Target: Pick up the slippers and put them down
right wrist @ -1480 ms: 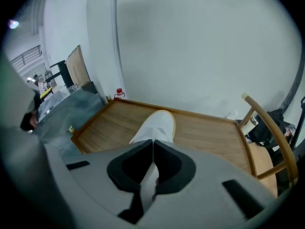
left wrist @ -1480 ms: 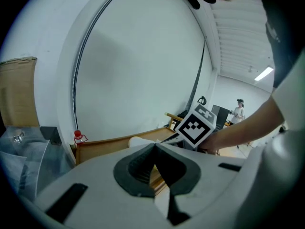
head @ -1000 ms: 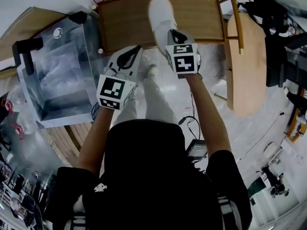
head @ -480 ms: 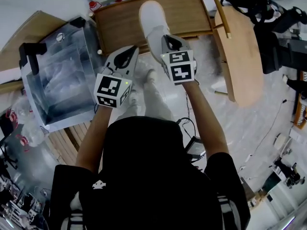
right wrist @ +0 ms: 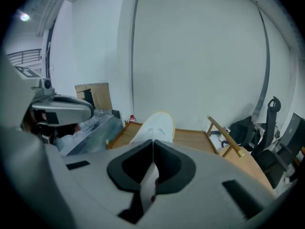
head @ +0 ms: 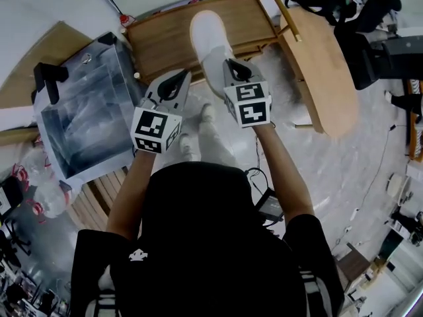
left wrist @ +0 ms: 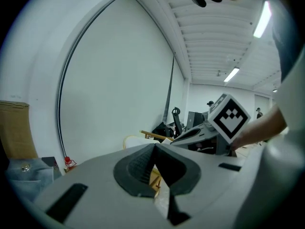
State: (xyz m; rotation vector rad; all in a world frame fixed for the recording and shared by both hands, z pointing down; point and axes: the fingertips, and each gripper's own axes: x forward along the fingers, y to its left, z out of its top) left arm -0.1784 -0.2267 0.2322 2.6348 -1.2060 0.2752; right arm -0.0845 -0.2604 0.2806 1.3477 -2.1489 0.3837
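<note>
Since a second ago both grippers have come up toward my head and the slipper [head: 210, 45] rose with the right one; it hangs clear above the wooden tray [head: 165, 41]. The right gripper [head: 229, 65] is clenched on the slipper's near end, and its own view shows a thin white edge pinched between the pads. The left gripper [head: 181, 78] sits just beside it with the jaws pressed together on nothing, only floor showing past them. Progress, as I judge it: the pick-up of this slipper is done and the put-down is left. No second slipper is clearly in view, so I can't say if another one is waiting. The slipper's long axis runs in line with my right gripper, straight away from me. Its rounded toe points at the far wall and the near end is at the jaws. Which face is up I can't tell.
</note>
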